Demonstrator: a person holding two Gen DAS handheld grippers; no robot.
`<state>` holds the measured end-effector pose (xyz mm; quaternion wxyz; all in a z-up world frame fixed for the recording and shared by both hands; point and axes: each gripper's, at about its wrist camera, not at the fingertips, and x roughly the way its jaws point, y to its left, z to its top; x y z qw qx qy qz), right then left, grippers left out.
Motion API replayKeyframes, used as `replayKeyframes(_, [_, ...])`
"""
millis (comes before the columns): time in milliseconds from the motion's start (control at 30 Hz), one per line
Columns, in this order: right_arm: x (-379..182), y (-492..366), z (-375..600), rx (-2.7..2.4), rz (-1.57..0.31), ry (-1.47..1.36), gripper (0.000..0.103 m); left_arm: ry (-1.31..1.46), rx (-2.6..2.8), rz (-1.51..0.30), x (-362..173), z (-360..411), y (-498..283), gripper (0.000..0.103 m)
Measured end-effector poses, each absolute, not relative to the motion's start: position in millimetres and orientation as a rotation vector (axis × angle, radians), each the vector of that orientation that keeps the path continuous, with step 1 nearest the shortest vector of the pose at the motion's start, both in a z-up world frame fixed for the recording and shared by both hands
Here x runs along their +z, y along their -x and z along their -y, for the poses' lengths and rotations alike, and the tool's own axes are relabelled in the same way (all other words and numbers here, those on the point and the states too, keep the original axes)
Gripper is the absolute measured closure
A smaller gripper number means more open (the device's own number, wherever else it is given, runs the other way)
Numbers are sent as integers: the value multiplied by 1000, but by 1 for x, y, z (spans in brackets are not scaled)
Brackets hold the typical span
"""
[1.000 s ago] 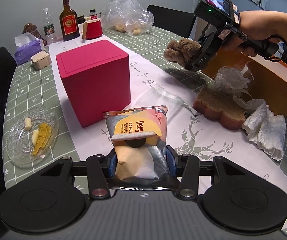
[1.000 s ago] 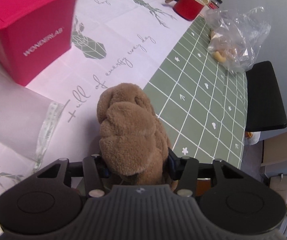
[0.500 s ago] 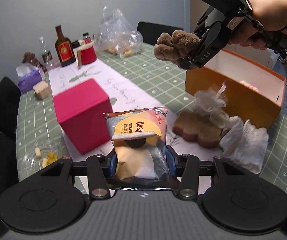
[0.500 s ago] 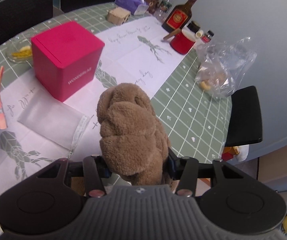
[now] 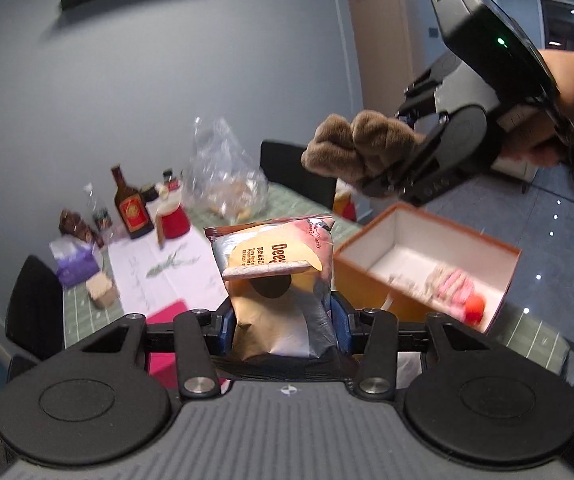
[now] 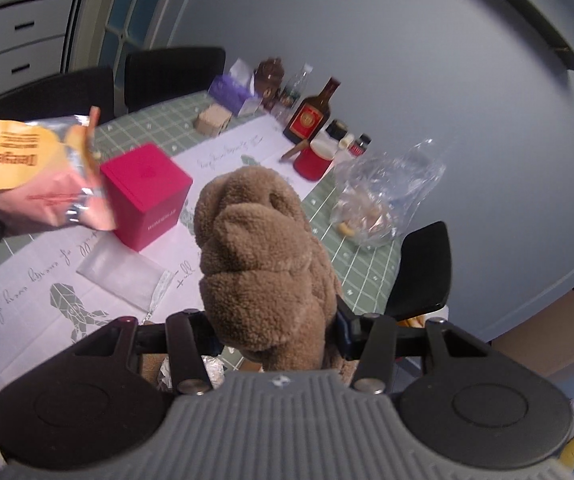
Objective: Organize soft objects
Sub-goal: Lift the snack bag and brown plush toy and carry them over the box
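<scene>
Two soft items are aloft, neither yet stowed: the left tool grips a snack bag at centre frame, the right tool clamps a plush toy. An orange box, lower right, already holds something pink.

Both views were evenly, softly lit indoors, with small ceiling lights glinting on the glossy floor at the right. Fisheye bending curved the wall and table near the edges. Motion blur smeared the orange box and snack bag.
</scene>
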<state>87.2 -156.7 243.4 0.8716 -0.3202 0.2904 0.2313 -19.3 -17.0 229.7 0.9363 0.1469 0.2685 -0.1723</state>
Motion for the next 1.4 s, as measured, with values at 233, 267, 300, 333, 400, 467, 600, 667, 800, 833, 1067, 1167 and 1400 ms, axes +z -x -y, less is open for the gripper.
replayKeyframes(233, [276,-62,212,460,-559,651,53,-283,-453,-475,254,81,12,50])
replayKeyframes(267, [277,-61,221,456,-559,649,53,-290,-466,-473,253,90,9,50])
replayKeyframes(300, [277,-60,228,449,-560,650,53,-296,-479,-473,250,99,6,50])
replayKeyframes(333, [276,-60,237,438,-562,652,53,-302,-491,-477,247,108,2,50])
replayKeyframes(400, [271,-61,256,425,-576,649,53,-320,-519,-486,237,125,-5,50])
replayKeyframes(467, [263,-63,275,411,-594,647,53,-328,-541,-498,226,140,-13,50])
replayKeyframes(600, [237,-69,307,390,-644,655,53,-325,-578,-537,199,168,-34,50])
replayKeyframes(667, [222,-71,318,389,-672,657,53,-336,-593,-560,183,182,-44,50])
replayKeyframes(800, [191,-74,336,395,-724,647,53,-356,-616,-599,155,204,-60,50])
replayKeyframes(833, [184,-76,339,394,-735,646,53,-357,-619,-609,149,207,-63,50])
replayKeyframes(1067, [139,-92,349,396,-801,638,53,-347,-608,-679,107,226,-88,50])
replayKeyframes(1167, [120,-100,345,403,-836,640,53,-359,-603,-714,92,231,-89,50])
replayKeyframes(1400, [76,-117,333,403,-920,637,53,-352,-579,-782,58,237,-94,50])
